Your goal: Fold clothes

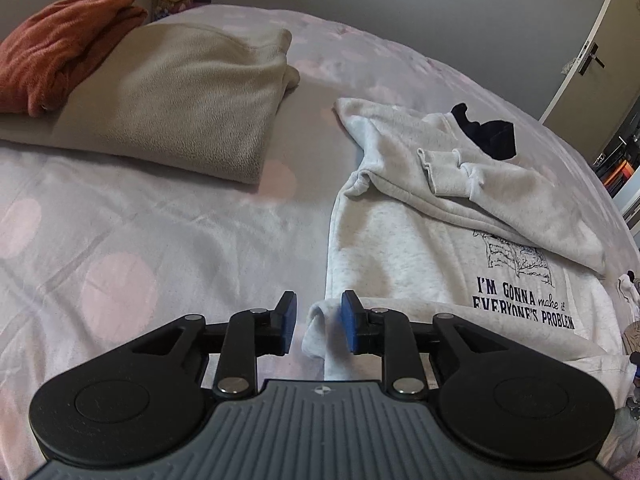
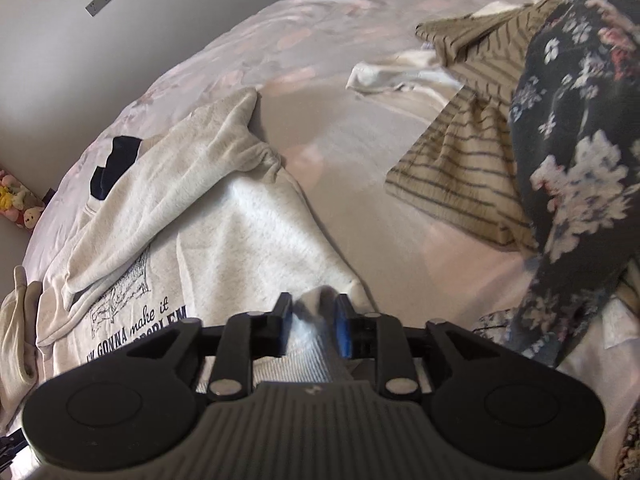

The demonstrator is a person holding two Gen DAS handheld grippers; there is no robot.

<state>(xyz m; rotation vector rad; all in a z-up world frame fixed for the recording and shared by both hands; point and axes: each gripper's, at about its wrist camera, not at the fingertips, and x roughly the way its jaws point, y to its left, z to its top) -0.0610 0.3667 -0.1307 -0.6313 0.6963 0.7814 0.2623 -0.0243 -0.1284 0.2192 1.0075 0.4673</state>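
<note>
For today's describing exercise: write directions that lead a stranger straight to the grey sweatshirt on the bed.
Start at the bed with its pale, pink-spotted cover. Past the folded beige fleece and rust-orange garment lies the grey sweatshirt, spread flat with both sleeves folded across its chest. Only it carries dark printed lettering under a small line drawing.

Grey printed sweatshirt [image 1: 400, 240] flat on bed; sleeves folded across chest.

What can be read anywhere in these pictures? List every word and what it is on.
"I'M GONNA make it EVERYONE'S PROBLEM" – printed in dark letters on the grey sweatshirt, under a small line drawing whose detail is too fine to make out.
No other text is readable on the bed or the other clothes.
</note>
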